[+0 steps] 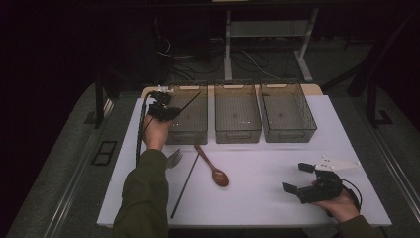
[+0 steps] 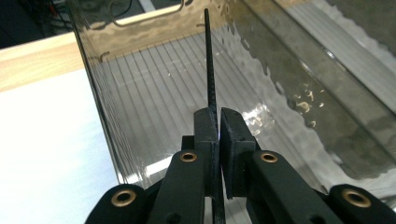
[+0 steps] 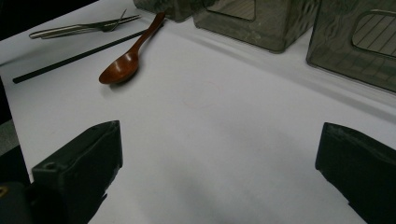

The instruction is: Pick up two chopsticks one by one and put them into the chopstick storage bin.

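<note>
My left tongs (image 2: pixel 218 135) are pinched narrow on a thin black chopstick (image 2: pixel 208 60), which sits upright between the two pads and runs on past them, its tip standing over the leftmost bin (image 2: pixel 140 79). The stick is slim, straight and finely ribbed along its length. The bin is smoky translucent plastic, rectangular, with a ridged floor and a cut-out handle in its far wall; two more like it, the middle bin (image 1: pixel 237 115) and the right bin (image 1: pixel 288 114), stand in a row beside it.

My right tongs (image 1: pixel 298 177) rest on the white desk (image 1: pixel 267 163) near its right edge, jaws spread wide with nothing between them.

A second black chopstick (image 1: pixel 185 184) lies on the desk beside a glossy brown wooden spoon (image 1: pixel 214 168) with an oval bowl. What looks like a metal fork (image 3: pixel 81 28) lies just beyond them, though it is dim in the high view.
</note>
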Tool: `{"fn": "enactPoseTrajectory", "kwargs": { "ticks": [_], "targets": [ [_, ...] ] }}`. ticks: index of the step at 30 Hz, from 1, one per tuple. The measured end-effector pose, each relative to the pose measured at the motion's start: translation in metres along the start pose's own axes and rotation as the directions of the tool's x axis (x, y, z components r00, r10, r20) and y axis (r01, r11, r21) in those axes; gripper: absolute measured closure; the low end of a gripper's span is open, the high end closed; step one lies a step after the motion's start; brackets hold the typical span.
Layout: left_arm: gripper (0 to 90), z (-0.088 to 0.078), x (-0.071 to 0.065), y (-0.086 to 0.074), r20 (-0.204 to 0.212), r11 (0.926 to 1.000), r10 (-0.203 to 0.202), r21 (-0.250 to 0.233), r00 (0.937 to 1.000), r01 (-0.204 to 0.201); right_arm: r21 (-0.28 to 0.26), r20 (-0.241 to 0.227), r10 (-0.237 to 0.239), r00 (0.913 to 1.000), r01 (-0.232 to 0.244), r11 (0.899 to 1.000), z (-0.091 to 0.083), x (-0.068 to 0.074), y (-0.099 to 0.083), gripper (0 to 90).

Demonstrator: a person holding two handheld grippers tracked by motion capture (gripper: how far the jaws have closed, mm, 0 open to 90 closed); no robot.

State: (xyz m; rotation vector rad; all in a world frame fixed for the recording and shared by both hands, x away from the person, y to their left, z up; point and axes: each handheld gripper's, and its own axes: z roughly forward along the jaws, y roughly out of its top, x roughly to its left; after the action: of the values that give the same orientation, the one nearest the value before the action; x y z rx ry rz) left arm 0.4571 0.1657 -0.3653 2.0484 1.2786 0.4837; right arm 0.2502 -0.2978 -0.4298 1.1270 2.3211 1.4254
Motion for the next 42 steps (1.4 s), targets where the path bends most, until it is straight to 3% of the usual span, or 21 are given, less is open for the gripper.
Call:
{"fn": "enactPoseTrajectory", "kwargs": {
  "ticks": [11,16,17,26,31,42],
  "targets": [
    [85.4,0.017,-0.003,0.001,0.003,0.9983,0.018,0.055,0.9998,-0.018,-0.002,-0.002,-0.001,1.0000,0.001,1.000,-0.001,0.000,0.000,0.9],
    [84.6,0.022,-0.003,0.000,0.025,0.9967,0.021,0.077,0.9995,-0.022,-0.004,-0.004,0.002,1.0000,-0.002,1.000,-0.001,-0.001,0.000,0.9],
    [84.0,0.022,-0.003,-0.001,0.008,0.9965,0.031,0.077,0.9995,-0.032,-0.004,-0.004,0.001,1.0000,-0.001,1.000,-0.001,-0.001,0.000,0.9],
    [65.5,0.007,0.000,0.002,0.030,0.9990,0.040,0.019,0.9988,-0.040,-0.002,-0.002,0.001,1.0000,-0.001,1.000,0.000,-0.001,0.000,0.9],
    [53.3,-0.008,-0.003,0.004,0.081,0.9983,0.043,-0.043,0.9958,-0.039,0.001,0.000,-0.001,1.0000,0.001,1.000,0.000,-0.001,0.000,0.9],
    [39.3,-0.038,-0.028,0.000,0.164,0.9911,0.089,-0.113,0.9824,-0.071,0.003,0.003,-0.003,1.0000,0.003,1.000,0.001,-0.001,0.000,0.9]
  ]
}}
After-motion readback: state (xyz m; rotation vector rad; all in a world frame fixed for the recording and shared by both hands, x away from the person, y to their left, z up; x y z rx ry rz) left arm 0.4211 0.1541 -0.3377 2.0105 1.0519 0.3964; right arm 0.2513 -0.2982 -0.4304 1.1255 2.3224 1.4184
